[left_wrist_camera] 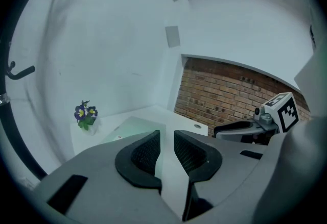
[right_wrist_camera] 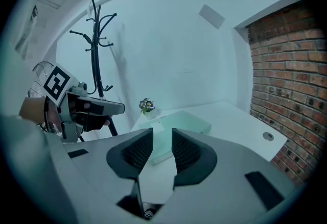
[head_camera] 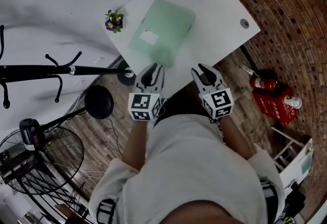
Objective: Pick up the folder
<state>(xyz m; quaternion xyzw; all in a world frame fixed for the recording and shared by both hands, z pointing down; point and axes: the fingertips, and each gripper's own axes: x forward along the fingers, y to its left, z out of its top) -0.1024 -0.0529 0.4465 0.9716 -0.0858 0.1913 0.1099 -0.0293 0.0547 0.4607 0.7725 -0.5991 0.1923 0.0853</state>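
A pale green folder [head_camera: 161, 29] with a small white label lies flat on the white table [head_camera: 214, 8]; it also shows in the left gripper view [left_wrist_camera: 130, 128] and the right gripper view [right_wrist_camera: 186, 122]. My left gripper [head_camera: 152, 72] hovers at the table's near edge, just short of the folder's near corner. Its jaws [left_wrist_camera: 166, 149] stand a narrow gap apart with nothing between them. My right gripper [head_camera: 204, 71] is beside it to the right, over the same edge and clear of the folder. Its jaws [right_wrist_camera: 162, 149] are also slightly apart and empty.
A small pot of purple flowers [head_camera: 114, 20] stands at the table's left corner, close to the folder. A round cable grommet [head_camera: 244, 23] sits in the table's right side. A black coat rack [head_camera: 61, 70], a fan [head_camera: 46, 159] and a red fire extinguisher [head_camera: 263, 84] stand on the floor.
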